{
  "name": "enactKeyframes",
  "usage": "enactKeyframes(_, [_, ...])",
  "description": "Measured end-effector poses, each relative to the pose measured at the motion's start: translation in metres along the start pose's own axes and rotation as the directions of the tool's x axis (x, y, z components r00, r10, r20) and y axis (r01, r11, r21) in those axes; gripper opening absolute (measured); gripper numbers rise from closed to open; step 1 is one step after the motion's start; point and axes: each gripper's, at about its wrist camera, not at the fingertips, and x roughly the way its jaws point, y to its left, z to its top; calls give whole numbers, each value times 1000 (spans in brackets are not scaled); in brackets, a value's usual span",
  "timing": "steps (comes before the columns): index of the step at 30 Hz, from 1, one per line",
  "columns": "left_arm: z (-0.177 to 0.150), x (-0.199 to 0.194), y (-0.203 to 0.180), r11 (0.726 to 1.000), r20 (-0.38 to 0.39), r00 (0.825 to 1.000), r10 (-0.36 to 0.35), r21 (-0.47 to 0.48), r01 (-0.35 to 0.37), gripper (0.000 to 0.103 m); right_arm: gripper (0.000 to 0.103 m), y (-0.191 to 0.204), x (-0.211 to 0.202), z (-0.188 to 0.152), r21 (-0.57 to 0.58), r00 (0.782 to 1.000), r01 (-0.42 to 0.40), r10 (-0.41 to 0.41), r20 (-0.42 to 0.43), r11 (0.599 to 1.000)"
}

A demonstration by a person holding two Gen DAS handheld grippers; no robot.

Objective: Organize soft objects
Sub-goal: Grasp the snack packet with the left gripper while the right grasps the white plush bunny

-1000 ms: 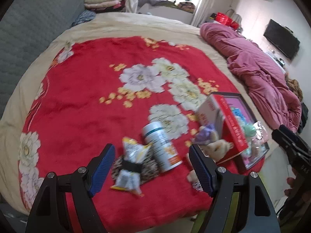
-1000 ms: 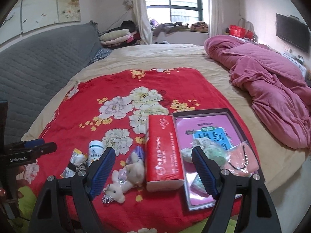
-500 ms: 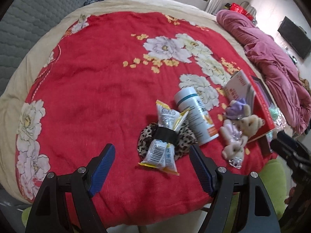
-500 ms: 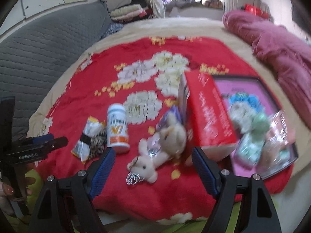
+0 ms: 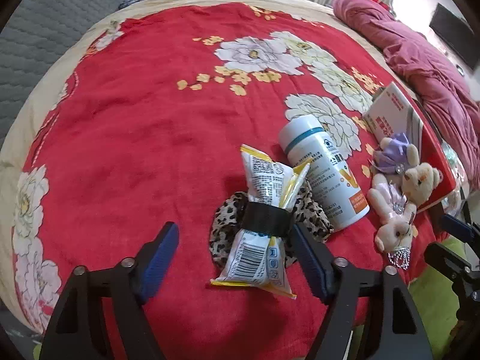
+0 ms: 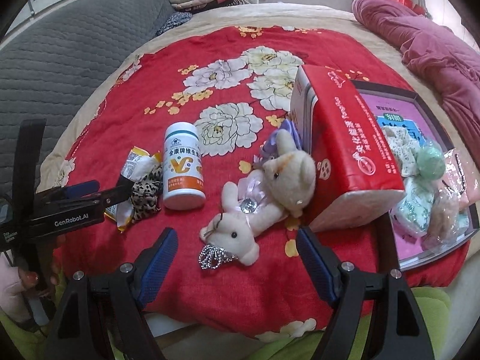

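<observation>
On the red floral blanket (image 5: 144, 126) lie a leopard-print scrunchie (image 5: 312, 214) under a snack packet (image 5: 264, 210) with a black band, a white vitamin bottle (image 5: 321, 171), and two small plush animals (image 5: 399, 198). My left gripper (image 5: 235, 258) is open, its fingers on either side of the packet's lower end. In the right wrist view the plush pair (image 6: 264, 192) lies just ahead of my open right gripper (image 6: 237, 258). A red tissue pack (image 6: 345, 150) stands beside a black tray (image 6: 432, 96) holding soft bagged items (image 6: 420, 180).
The bottle (image 6: 183, 168) and scrunchie (image 6: 147, 192) lie left of the plush in the right wrist view, with the left gripper's body (image 6: 69, 207) beside them. A crumpled pink quilt (image 6: 426, 42) lies at the right. A grey headboard (image 6: 60, 51) stands at the left.
Both grippers have moved forward and down toward the blanket. The packet and scrunchie now sit between the left fingers; the plush pair is closer to the right gripper.
</observation>
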Motion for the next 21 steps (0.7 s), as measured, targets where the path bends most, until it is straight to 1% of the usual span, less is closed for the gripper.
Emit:
enactKeyframes(2, [1, 3, -3, 1000, -11, 1000, -13, 12, 13, 64, 80, 0, 3, 0, 1, 1000, 3, -3, -6, 1000])
enactKeyframes(3, [2, 5, -6, 1000, -15, 1000, -19, 22, 19, 62, 80, 0, 5, 0, 1, 1000, 2, -2, -10, 1000])
enactKeyframes(4, [2, 6, -8, 999, -18, 1000, -22, 33, 23, 58, 80, 0, 8, 0, 3, 1000, 3, -3, -14, 1000])
enactKeyframes(5, [3, 8, -12, 999, -24, 999, -23, 49, 24, 51, 80, 0, 9, 0, 5, 1000, 5, -5, -18, 1000])
enactKeyframes(8, [2, 12, -21, 996, -27, 999, -22, 91, 24, 39, 80, 2, 18, -3, 8, 999, 13, -13, -38, 1000])
enactKeyframes(11, [3, 16, -27, 993, -39, 999, -18, 117, 23, 38, 80, 1, 27, -4, 39, 998, 19, -16, -59, 999])
enactKeyframes(14, [6, 18, -25, 993, -44, 998, -38, 107, 43, 38, 80, -3, 35, -2, 84, 997, 45, -40, -61, 995])
enactKeyframes(17, [8, 22, -22, 993, -47, 998, -51, 101, 56, 38, 80, -7, 47, -1, 142, 995, 50, -36, -97, 989])
enactKeyframes(19, [9, 26, -19, 994, -54, 997, -62, 88, 67, 38, 80, -7, 59, -1, 158, 991, 68, -49, -124, 985])
enactKeyframes(20, [10, 27, -18, 994, -55, 996, -71, 81, 75, 38, 80, -7, 64, -1, 164, 991, 70, -49, -127, 984])
enactKeyframes(21, [11, 28, -16, 994, -55, 995, -80, 71, 84, 38, 74, -7, 68, -1, 170, 991, 76, -55, -124, 983])
